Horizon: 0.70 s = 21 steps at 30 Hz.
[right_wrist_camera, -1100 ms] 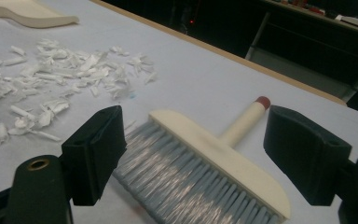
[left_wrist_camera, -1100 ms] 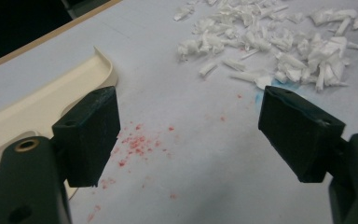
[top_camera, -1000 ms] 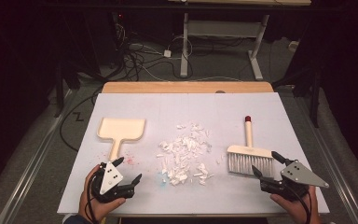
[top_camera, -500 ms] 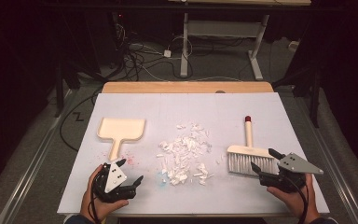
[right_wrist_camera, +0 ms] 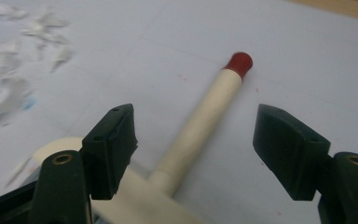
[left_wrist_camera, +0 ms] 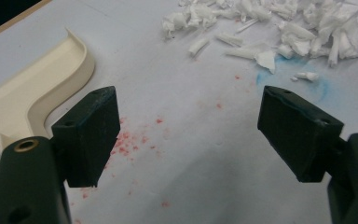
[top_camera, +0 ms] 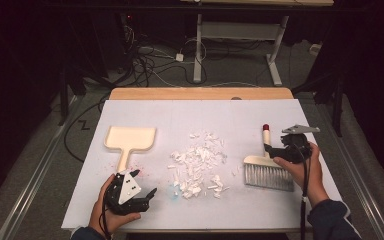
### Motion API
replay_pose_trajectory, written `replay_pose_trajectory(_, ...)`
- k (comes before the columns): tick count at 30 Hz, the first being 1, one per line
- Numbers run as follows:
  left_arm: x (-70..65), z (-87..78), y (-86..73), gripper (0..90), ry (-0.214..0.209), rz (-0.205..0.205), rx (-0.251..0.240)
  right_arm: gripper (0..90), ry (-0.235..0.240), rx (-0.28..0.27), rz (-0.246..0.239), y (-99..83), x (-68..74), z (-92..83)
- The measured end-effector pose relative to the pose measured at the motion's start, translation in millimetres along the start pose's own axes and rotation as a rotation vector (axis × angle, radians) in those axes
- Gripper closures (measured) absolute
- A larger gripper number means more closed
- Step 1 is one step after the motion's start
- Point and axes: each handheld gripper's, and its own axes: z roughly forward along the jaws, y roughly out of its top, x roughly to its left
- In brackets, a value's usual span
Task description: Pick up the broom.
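Nearest me, my left gripper [top_camera: 147, 192] rests spread over the white sheet [top_camera: 195, 112], just short of the dustpan [top_camera: 130, 140]. Farther right, my right gripper [right_wrist_camera: 193, 147] has just been closing, its jaws still apart astride the brush [top_camera: 266, 165] handle without pressing it; the brush lies flat beside the paper scraps [top_camera: 198, 162].

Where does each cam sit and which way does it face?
High view: above the person's side, facing forward and down on the table; both hands, left gripper, right gripper.
Left gripper view: rides the left gripper, toward dustpan and paper scraps.
Right gripper view: along open jaws straddling the brush handle.
Shared: scraps, with the high view.
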Motion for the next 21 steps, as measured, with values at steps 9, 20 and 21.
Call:
replay_pose_trajectory(9,-3.6,1.8,2.0,20.0,0.000,0.019,0.014,47.3,0.069,0.184,0.084,-9.2,-8.0,39.2)
replay_pose_trajectory(20,-9.1,-2.2,-0.4,20.7,-0.001,0.046,0.031,67.6,0.010,0.167,0.043,-7.4,-0.4,42.0)
replay_pose_trajectory(21,-9.1,-2.2,-0.4,20.7,-0.001,0.046,0.031,70.7,0.013,0.162,0.043,-7.7,-0.9,42.1)
